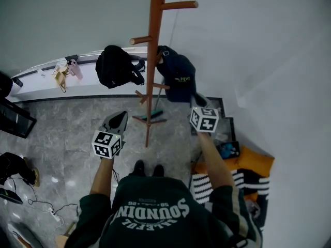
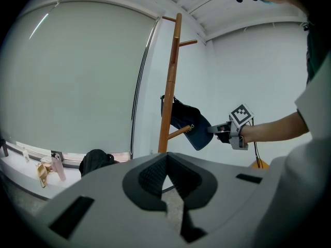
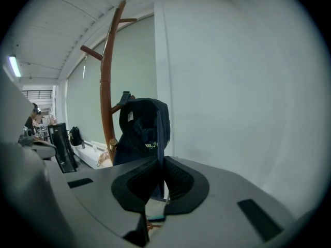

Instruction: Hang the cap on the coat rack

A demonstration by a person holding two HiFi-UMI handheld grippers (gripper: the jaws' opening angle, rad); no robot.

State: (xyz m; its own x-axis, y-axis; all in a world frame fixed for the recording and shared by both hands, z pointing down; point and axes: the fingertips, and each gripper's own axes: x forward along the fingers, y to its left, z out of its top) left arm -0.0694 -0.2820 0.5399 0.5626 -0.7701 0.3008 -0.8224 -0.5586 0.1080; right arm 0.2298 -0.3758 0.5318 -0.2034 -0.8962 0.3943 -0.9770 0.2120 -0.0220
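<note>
Here the cap (image 1: 178,79) hangs against the rack (image 1: 153,45), by the low pegs on the pole's right side (as the head view shows it). The right gripper (image 1: 200,101) pinches its brim, jaws narrow on the cloth. The left gripper (image 1: 118,119) hovers left of the pole, jaws together and empty. A bag (image 1: 115,66) sits beyond on a ledge (image 1: 46,68).

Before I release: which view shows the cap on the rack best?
Left gripper view: the navy cap shows side-on, its top against the coat rack. Head view sees it from above; right gripper view is close up, its brim pinched by the right gripper.
</note>
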